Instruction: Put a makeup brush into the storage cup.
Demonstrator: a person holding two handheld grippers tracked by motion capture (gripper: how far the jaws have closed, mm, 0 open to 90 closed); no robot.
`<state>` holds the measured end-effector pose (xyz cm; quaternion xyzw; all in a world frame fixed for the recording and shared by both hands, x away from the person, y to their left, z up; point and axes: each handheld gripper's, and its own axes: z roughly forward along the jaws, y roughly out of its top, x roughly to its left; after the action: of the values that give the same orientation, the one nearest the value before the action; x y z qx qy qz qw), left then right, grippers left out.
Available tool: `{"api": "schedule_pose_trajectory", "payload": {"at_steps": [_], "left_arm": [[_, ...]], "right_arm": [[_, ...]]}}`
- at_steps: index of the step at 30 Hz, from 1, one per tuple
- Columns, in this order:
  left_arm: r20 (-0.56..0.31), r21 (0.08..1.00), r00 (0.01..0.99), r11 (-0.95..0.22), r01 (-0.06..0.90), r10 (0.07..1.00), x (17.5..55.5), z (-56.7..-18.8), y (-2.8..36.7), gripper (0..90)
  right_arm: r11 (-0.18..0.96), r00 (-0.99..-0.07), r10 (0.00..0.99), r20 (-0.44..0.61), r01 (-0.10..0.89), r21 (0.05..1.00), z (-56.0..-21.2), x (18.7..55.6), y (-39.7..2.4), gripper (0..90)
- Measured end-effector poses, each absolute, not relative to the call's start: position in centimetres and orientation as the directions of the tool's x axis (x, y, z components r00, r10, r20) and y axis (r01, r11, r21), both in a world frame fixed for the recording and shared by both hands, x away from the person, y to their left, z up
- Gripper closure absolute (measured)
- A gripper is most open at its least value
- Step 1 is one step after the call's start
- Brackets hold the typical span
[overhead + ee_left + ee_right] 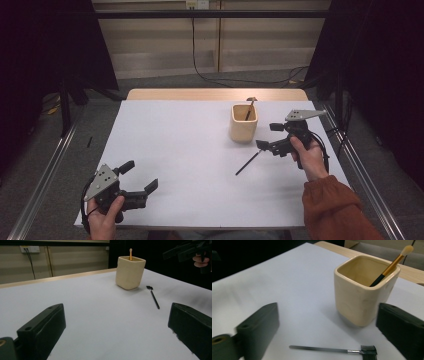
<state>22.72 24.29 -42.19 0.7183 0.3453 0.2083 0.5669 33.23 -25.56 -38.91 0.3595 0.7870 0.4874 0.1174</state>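
Note:
A cream square cup (243, 123) (130, 272) (363, 288) stands on the white table, right of centre. A makeup brush (249, 107) (392, 265) with a gold ferrule leans inside it. A thin black brush (248, 162) (153, 296) (333, 349) lies flat on the table near the cup. My right gripper (269, 136) (327, 327) hovers open just above that black brush, right of the cup. My left gripper (140, 177) (117, 327) is open and holds nothing, low over the table's front left corner.
The white sheet (190, 160) covers a wooden table (215, 94) whose far edge shows bare wood. Metal rails (45, 175) run along both sides. A cable (200, 70) trails on the floor behind.

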Motion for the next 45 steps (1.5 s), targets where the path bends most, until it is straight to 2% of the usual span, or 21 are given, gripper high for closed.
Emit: {"api": "schedule_pose_trajectory", "payload": {"at_steps": [9,14,27,40,45], "left_arm": [[-0.092,0.958,0.676,-0.119,0.260,0.731,22.8,-42.2,24.3,1.2],[-0.091,0.958,0.675,-0.122,0.261,0.732,22.8,-42.2,24.3,1.2],[-0.092,0.957,0.675,-0.122,0.262,0.732,22.8,-42.2,24.3,1.3],[-0.091,0.958,0.676,-0.121,0.260,0.731,22.8,-42.2,24.3,1.2],[-0.094,0.958,0.676,-0.118,0.261,0.730,22.8,-42.2,24.4,1.2]], "right_arm": [[0.321,-0.730,0.656,0.189,0.497,0.806,-39.0,33.8,-25.8,1.3],[0.363,-0.744,0.648,0.163,0.490,0.793,-38.9,33.8,-25.5,1.3],[0.484,-0.774,0.599,0.205,0.554,0.677,-39.6,34.5,-25.1,1.6],[0.581,-0.812,0.555,0.179,0.532,0.616,-39.8,35.0,-24.7,2.3],[0.617,-0.823,0.541,0.172,0.527,0.584,-39.9,35.2,-24.5,6.0]]}}
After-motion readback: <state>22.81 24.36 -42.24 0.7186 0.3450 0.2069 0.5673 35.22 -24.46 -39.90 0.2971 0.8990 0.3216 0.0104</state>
